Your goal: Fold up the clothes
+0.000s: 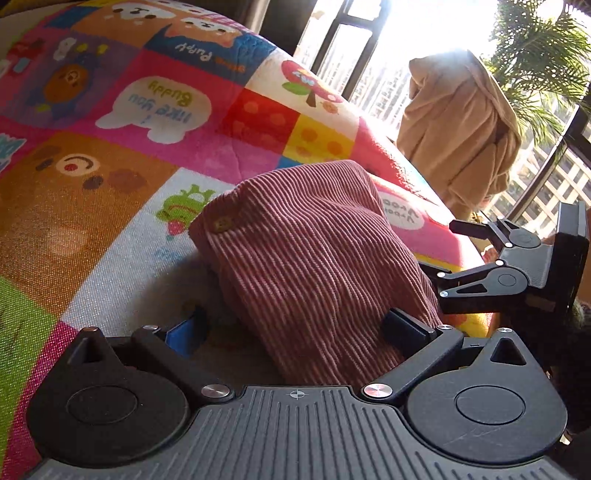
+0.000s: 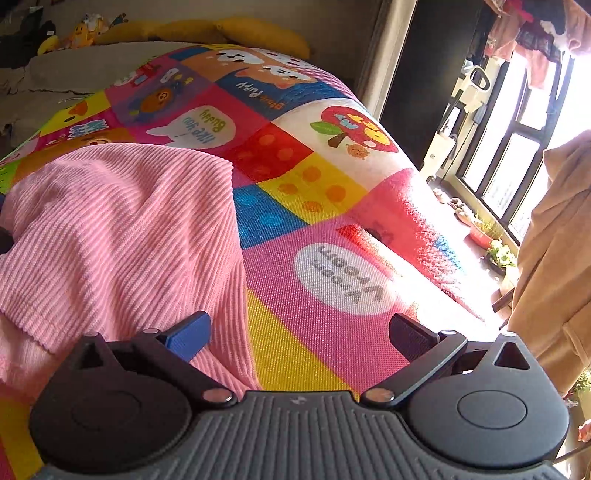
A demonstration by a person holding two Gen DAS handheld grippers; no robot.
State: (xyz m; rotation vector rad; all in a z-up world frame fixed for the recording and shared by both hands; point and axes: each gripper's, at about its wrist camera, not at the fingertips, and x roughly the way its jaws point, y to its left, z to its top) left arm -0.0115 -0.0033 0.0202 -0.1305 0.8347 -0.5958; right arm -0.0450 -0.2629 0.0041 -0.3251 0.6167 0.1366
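Observation:
A pink ribbed corduroy garment (image 1: 314,251) with a small brown button lies bunched on a colourful cartoon-print blanket (image 1: 155,110). My left gripper (image 1: 295,332) is open, its two fingers spread either side of the garment's near end, which lies between them. The right gripper (image 1: 480,254) shows at the garment's right edge. In the right wrist view the garment (image 2: 122,236) fills the left half on the blanket (image 2: 317,258). My right gripper (image 2: 299,336) is open; its left finger rests over the garment's edge, its right finger over bare blanket.
A beige robe (image 1: 461,136) hangs at the right by tall windows (image 1: 369,55), also in the right wrist view (image 2: 554,258). Potted plants (image 2: 491,240) line the sill. Yellow pillows (image 2: 207,33) and plush toys lie at the bed's far end.

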